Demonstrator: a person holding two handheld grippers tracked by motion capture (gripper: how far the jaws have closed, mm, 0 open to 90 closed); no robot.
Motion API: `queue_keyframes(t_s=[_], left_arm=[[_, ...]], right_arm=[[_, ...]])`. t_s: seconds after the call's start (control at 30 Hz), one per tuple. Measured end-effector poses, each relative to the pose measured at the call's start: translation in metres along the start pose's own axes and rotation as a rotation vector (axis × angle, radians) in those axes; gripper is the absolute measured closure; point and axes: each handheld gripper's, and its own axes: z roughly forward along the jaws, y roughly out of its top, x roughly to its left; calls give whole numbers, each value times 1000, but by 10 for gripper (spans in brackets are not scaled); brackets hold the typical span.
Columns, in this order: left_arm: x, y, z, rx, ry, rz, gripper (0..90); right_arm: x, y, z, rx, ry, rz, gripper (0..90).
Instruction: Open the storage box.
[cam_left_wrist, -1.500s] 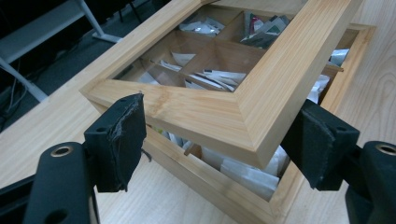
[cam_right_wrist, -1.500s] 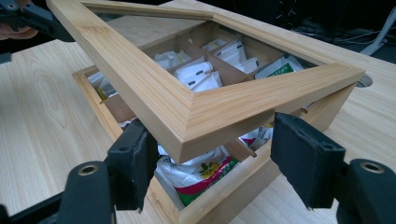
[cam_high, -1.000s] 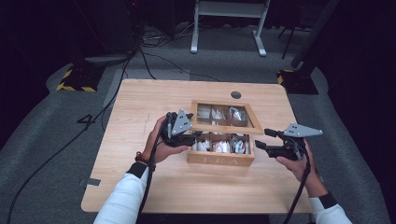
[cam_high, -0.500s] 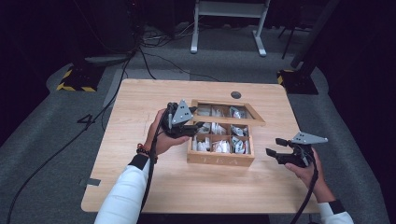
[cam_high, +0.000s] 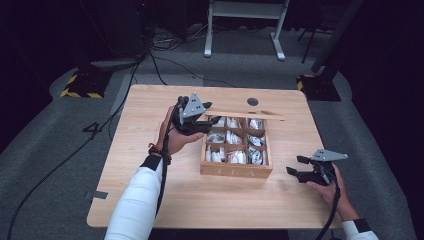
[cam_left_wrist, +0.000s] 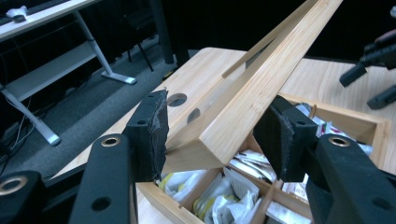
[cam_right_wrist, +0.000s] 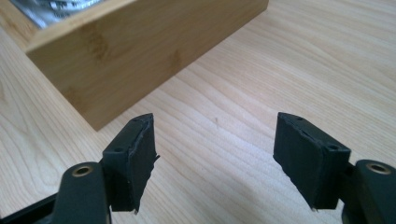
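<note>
Over the wooden box (cam_high: 236, 171) on the worktop (cam_high: 150, 200), the left claw (cam_left_wrist: 217, 135), just closing, pinches the lifted lid (cam_left_wrist: 261, 88) by its corner; the right claw (cam_right_wrist: 215, 158) hovers spread beside the box.

The left gripper (cam_high: 204, 125) sits raised at the left, held in the left hand (cam_high: 172, 137), its 2 jaws having just been closing on a wooden lid (cam_left_wrist: 247, 100) between them. The right gripper (cam_high: 295, 166) lies low at the right, jaws spread, nothing between them.
</note>
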Motion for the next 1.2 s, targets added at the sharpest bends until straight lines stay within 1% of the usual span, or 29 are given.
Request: queue_keyframes(t_s=[0.1, 0.17, 0.2, 0.27, 0.4, 0.43, 0.47, 0.57, 0.63, 0.8, 0.9, 1.0, 1.03, 1.07, 1.1, 1.17, 1.2], left_arm=[[4, 3, 1, -7, 3, -11, 459], [6, 5, 2, -14, 6, -20, 459], [7, 6, 3, -18, 11, -21, 458], [9, 7, 4, -22, 11, -25, 458], [13, 10, 5, -28, 13, -37, 458], [14, 11, 6, -30, 12, -37, 458], [17, 13, 7, -36, 16, -41, 458], [21, 15, 8, -44, 14, -51, 459], [24, 17, 10, -51, 16, -58, 459], [33, 22, 15, -64, 19, -83, 458], [38, 26, 18, -69, 29, -101, 456], [41, 28, 21, -66, 39, -107, 455], [42, 29, 22, -57, 48, -103, 456], [42, 30, 24, -34, 74, -101, 487], [43, 30, 25, -34, 73, -101, 511], [47, 32, 26, -39, 64, -109, 512], [48, 33, 27, -40, 67, -112, 512]], right_arm=[[0, -4, 2, 4, 8, -7, 297], [1, -7, 4, 22, 8, -30, 295], [2, -10, 7, 41, 21, -37, 295], [2, -11, 8, 44, 29, -33, 294], [2, -13, 11, 60, 22, -34, 293], [2, -14, 13, 69, 0, -37, 300], [2, -14, 14, 70, -1, -33, 299], [2, -15, 16, 72, 8, -24, 297], [3, -16, 17, 70, 3, -35, 291], [3, -16, 18, 64, 5, -36, 285], [3, -16, 18, 66, 6, -39, 283], [3, -16, 19, 62, 5, -39, 281], [3, -16, 19, 62, 4, -41, 281], [4, -16, 19, 62, 2, -41, 280], [4, -15, 19, 64, 0, -42, 277], [4, -15, 20, 64, -3, -41, 272], [4, -15, 20, 64, -4, -41, 272]])
